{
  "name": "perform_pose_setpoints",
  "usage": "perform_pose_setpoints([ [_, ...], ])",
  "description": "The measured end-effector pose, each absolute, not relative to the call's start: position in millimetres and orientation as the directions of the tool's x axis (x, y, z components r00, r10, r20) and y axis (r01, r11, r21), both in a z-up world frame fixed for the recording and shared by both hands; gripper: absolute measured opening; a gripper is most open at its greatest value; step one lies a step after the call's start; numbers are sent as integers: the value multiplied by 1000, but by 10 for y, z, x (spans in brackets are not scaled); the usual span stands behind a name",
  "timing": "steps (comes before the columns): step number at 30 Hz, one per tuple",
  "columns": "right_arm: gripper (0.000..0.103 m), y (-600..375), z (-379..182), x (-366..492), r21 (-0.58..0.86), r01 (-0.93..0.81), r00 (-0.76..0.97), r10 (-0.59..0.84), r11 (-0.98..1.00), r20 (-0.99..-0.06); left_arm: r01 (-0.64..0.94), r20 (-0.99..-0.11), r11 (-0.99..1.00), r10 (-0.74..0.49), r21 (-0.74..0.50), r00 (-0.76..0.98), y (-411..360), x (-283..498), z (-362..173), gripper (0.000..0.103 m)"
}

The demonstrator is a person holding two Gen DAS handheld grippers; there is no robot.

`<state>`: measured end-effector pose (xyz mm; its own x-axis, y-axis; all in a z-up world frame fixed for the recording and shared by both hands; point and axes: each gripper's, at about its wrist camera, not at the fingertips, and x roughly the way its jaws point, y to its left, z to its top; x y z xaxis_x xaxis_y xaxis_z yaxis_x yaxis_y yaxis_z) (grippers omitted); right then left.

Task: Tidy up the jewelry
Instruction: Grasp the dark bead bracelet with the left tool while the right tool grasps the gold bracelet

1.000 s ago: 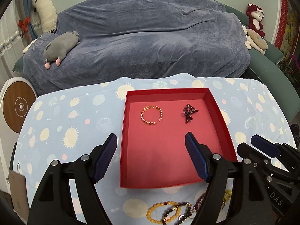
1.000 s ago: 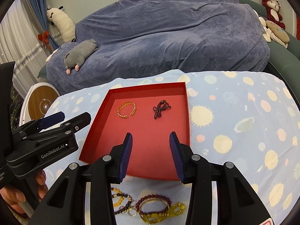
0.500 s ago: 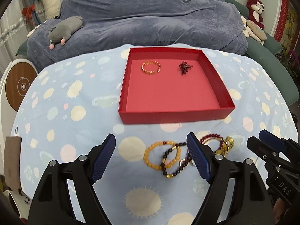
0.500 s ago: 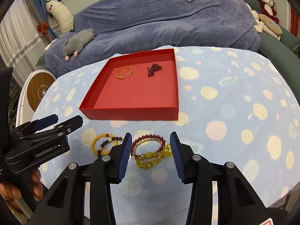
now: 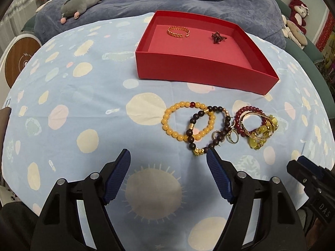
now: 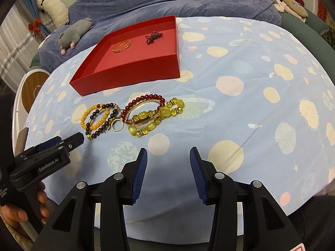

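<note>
Your left tool (image 5: 167, 163) is spread wide with nothing between its blue ribbed pads, hovering above the tabletop (image 5: 83, 108) with its pale blue spotted cloth. Your right tool (image 6: 168, 159) is parted about half as far and also holds nothing.

Just ahead of your left tool, slightly toward its right finger, lies the loose jewelry. The yellow round-bead bracelet (image 5: 167, 123) sits nearest its centre line, overlapped by the dark brown bead bracelet with gold spacers (image 5: 227, 123), whose lowest beads lie just beyond the right fingertip. A small gold ring (image 5: 233, 138) rests against that dark strand. Farther to the right is a stacked cluster: the dark red bead bracelet (image 5: 237, 119), a gold metal bangle (image 5: 251, 115) lying across it, and the translucent yellow-green stone bracelet (image 5: 260, 139) tangled in with both.

From your right tool, this same pile lies ahead and to the left, with the yellow-green stones (image 6: 165, 110) closest to its line.

Beyond the pile, well apart from both tools, stands the shallow red cardboard tray (image 5: 201, 77). Inside it, toward the far wall, lie a gold chain-link open bangle (image 5: 178, 31) and a small dark red beaded bow-shaped piece (image 5: 217, 37), side by side and apart.
</note>
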<state>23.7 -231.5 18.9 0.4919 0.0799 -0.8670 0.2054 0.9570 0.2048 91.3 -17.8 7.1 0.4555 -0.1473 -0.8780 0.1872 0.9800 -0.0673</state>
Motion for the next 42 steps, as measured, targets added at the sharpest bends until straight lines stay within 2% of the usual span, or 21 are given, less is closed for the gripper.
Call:
perform_pose_setpoints([
  [3,42,-2322,188,263,206,207,492,80,956,-867,188,-884,979,-152,-74,441,-226,1005,28,63],
  [6,42,-2323,188,306,209,204,494,84,956,-865,195,-893,978,-148,-69,424,-280,1056,-34,52],
  [8,42,-2312,183,335,208,199,494,85,958,-865,202,-898,976,-159,-80,410,-299,1069,-67,40],
  [10,42,-2299,169,360,206,196,491,85,959,-867,218,-895,973,-167,-81,414,-321,1061,-63,33],
  [14,42,-2293,157,395,214,199,490,93,956,-867,255,-891,963,-194,-92,410,-345,1019,-49,9],
  [21,42,-2248,190,462,226,184,499,107,957,-860,232,-882,960,-243,-158,404,-178,954,26,8],
  [31,42,-2041,174,782,190,114,498,109,975,-860,205,-892,968,-219,-147,395,-29,911,-15,8],
  [32,43,-2013,162,825,179,105,494,105,978,-863,205,-894,967,-220,-148,392,-28,914,-25,8],
  [33,51,-1991,150,867,170,99,492,100,981,-865,203,-895,968,-220,-150,388,-25,920,-34,8],
  [35,60,-1948,131,935,154,81,490,95,985,-866,201,-897,968,-221,-153,383,-18,933,-52,8],
  [42,63,-1829,35,1067,38,31,485,19,999,-874,205,-897,967,-224,-154,382,-19,981,-75,8],
])
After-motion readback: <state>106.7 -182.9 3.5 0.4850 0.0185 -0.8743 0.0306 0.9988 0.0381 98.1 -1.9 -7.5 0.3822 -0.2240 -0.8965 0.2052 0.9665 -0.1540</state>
